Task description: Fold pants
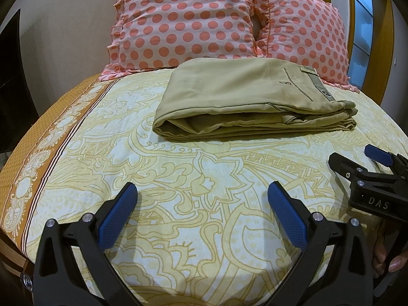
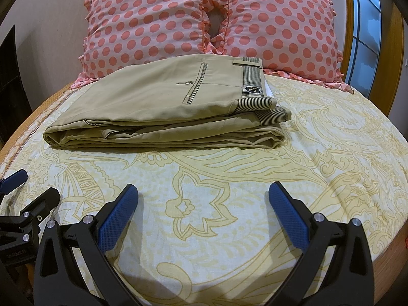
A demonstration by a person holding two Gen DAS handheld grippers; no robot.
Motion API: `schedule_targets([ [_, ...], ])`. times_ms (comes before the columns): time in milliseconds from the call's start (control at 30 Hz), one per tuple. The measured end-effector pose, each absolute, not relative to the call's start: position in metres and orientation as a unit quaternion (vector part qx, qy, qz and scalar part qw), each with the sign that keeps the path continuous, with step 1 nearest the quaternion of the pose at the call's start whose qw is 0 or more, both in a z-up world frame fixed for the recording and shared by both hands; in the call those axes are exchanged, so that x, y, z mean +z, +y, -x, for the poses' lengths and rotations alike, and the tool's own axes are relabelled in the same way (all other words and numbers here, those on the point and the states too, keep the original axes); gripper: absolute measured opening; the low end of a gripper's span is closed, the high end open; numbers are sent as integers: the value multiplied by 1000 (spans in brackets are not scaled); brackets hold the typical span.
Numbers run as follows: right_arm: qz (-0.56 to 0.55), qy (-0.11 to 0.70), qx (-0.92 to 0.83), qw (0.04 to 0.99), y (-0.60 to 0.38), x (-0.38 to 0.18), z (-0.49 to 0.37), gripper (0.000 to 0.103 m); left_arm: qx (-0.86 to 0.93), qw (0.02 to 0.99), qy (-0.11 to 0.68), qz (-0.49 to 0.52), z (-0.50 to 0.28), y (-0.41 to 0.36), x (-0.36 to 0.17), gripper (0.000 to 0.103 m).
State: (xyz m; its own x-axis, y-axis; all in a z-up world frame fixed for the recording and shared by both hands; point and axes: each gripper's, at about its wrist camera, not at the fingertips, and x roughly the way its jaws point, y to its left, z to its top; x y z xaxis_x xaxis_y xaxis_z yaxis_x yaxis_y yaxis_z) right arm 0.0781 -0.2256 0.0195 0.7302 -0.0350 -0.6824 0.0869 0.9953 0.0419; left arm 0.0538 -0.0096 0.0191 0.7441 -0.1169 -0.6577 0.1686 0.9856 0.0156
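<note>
While the left gripper [image 1: 202, 193] hovers with fingers spread, folded pants [image 1: 239, 97] lie far on the bed [image 1: 178, 178] before dotted pillows [image 1: 183, 20]; from the right wrist, right gripper [image 2: 203, 193] likewise spread, near the bed's edge, pants [image 2: 153, 107] unobstructed

The pants [image 2: 158, 97] are smooth matt khaki cloth with a ribbed striped waistband and a small shiny button. The bedsheet [image 2: 229, 191] is matt printed cotton-like cloth, faintly creased. Two pillows [image 2: 153, 25] wear thin dotted fabric with frills. Each gripper, left [image 1: 202, 216] and right [image 2: 203, 216], looks like matt black plastic with rough blue pads [image 2: 117, 219] and bright metal rivets.
</note>
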Motion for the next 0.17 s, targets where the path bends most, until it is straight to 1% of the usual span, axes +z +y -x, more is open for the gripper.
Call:
schedule_targets([
  [167, -36, 366, -33, 929, -225, 19, -78, 102, -76, 933, 350, -36, -53, -10, 19, 101],
])
